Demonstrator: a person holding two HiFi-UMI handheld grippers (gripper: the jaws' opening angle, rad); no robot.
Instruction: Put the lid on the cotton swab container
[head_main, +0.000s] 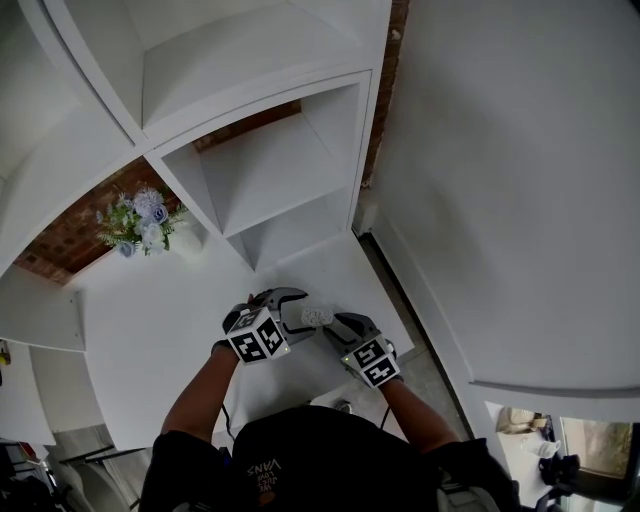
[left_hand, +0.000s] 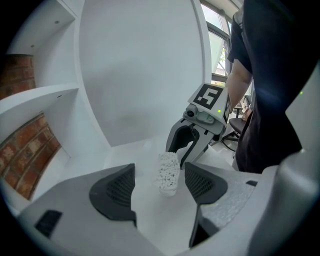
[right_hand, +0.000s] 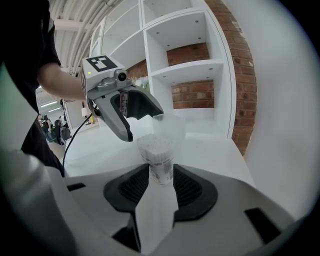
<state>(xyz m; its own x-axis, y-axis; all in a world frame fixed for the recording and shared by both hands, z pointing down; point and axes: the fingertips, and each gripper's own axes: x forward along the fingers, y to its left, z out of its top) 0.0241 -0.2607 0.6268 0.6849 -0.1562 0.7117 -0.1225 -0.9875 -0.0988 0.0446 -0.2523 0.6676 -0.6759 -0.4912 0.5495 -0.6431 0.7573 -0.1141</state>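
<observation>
The cotton swab container, a small clear tub packed with white swabs, stands upright on the white table. My right gripper is shut on its lower part, with both pads against its sides. A clear lid shows just behind the container, close to the left gripper's fingertip; whether they touch I cannot tell. My left gripper is open, and the container stands between its spread tips without touching them. In the head view the two grippers face each other across the container.
A white shelf unit stands at the back of the table against a brick wall. A bunch of pale blue flowers sits at the back left. The table's right edge drops to the floor beside a white wall.
</observation>
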